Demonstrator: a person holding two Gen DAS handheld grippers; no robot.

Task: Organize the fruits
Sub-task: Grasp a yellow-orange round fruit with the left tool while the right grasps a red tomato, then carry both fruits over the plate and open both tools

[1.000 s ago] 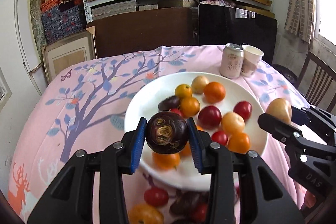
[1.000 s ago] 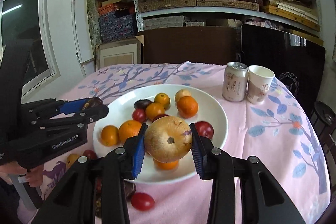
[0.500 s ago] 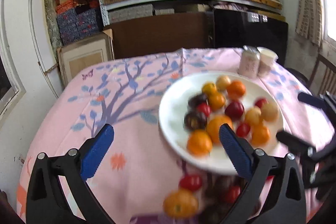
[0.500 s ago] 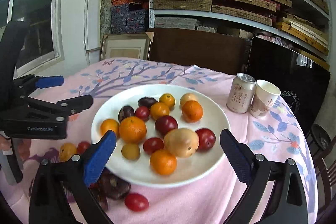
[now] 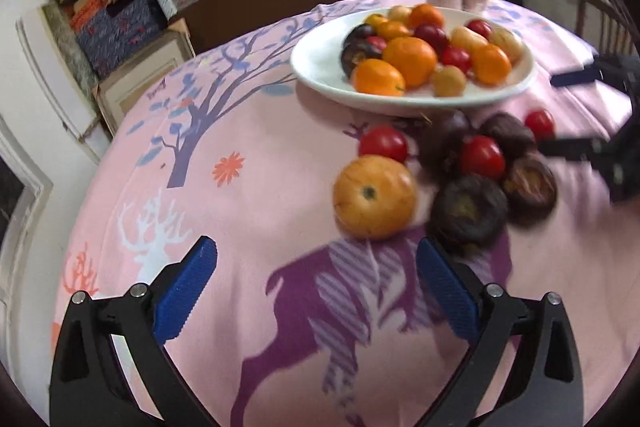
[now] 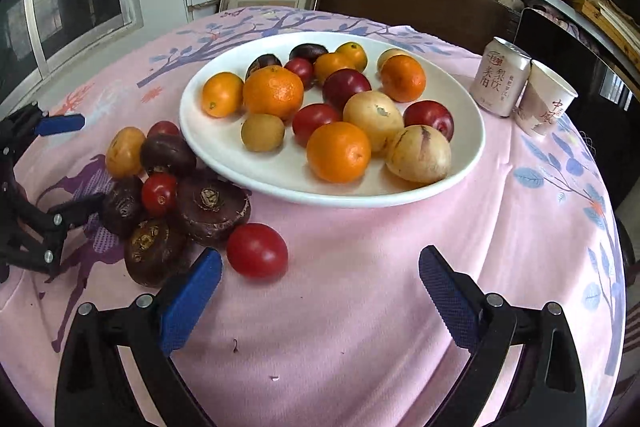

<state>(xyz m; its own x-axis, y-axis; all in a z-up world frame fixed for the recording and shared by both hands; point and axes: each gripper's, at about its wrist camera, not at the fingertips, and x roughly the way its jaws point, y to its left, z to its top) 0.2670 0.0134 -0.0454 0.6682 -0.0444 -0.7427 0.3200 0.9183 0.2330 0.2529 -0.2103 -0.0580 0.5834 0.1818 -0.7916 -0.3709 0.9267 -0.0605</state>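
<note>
A white plate (image 5: 320, 67) (image 6: 460, 163) holds several oranges, red plums and yellow fruits. In front of it on the pink cloth lies a loose pile: an orange-yellow fruit (image 5: 374, 197), dark purple fruits (image 5: 468, 213) (image 6: 210, 205) and red tomatoes (image 5: 383, 143) (image 6: 257, 250). My left gripper (image 5: 316, 267) is open and empty, low over the cloth just short of the orange-yellow fruit. My right gripper (image 6: 320, 267) is open and empty too, with the nearest tomato just beyond its left finger. Each view shows the other gripper's fingers (image 5: 576, 77) (image 6: 60, 123) beside the pile.
A drink can (image 6: 500, 83) and a paper cup (image 6: 544, 103) stand behind the plate at the right. The round table drops off on all sides. Shelves with boxes, a brown board and a framed picture stand behind it.
Both grippers opened. The dark fruit and the yellow fruit they held now lie on the plate. Both have dropped lower and back, towards the loose pile in front of the plate.
</note>
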